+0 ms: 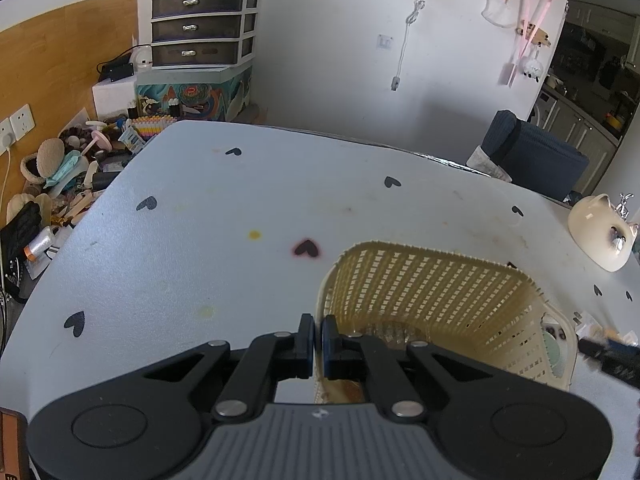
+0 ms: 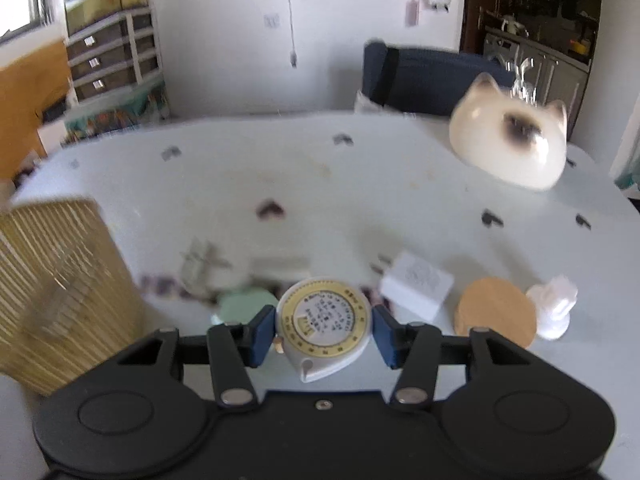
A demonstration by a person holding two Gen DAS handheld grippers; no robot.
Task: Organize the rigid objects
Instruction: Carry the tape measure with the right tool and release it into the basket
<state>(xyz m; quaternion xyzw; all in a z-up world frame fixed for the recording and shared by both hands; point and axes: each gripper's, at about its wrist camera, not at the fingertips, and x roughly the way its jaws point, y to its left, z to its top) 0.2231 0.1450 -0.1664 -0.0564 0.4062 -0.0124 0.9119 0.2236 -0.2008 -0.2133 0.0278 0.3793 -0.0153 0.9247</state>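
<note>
A cream woven plastic basket (image 1: 432, 280) stands on the white table with black hearts. My left gripper (image 1: 318, 338) is shut on the basket's near-left rim, with the wall pinched between the blue pads. Something clear lies at the bottom of the basket, too blurred to name. In the right wrist view the basket (image 2: 60, 280) is at the left. My right gripper (image 2: 324, 334) is shut on a white tape measure (image 2: 322, 320) with a yellow dial. Its pads press both sides, and the case hangs just above the table.
Behind the tape measure lie a pale green disc (image 2: 244, 306), a white charger block (image 2: 416, 288), a cork coaster (image 2: 496, 312) and a small white translucent piece (image 2: 554, 308). A cat-shaped ceramic bowl (image 2: 508, 140) sits far right. Clutter (image 1: 72, 176) lines the table's left edge.
</note>
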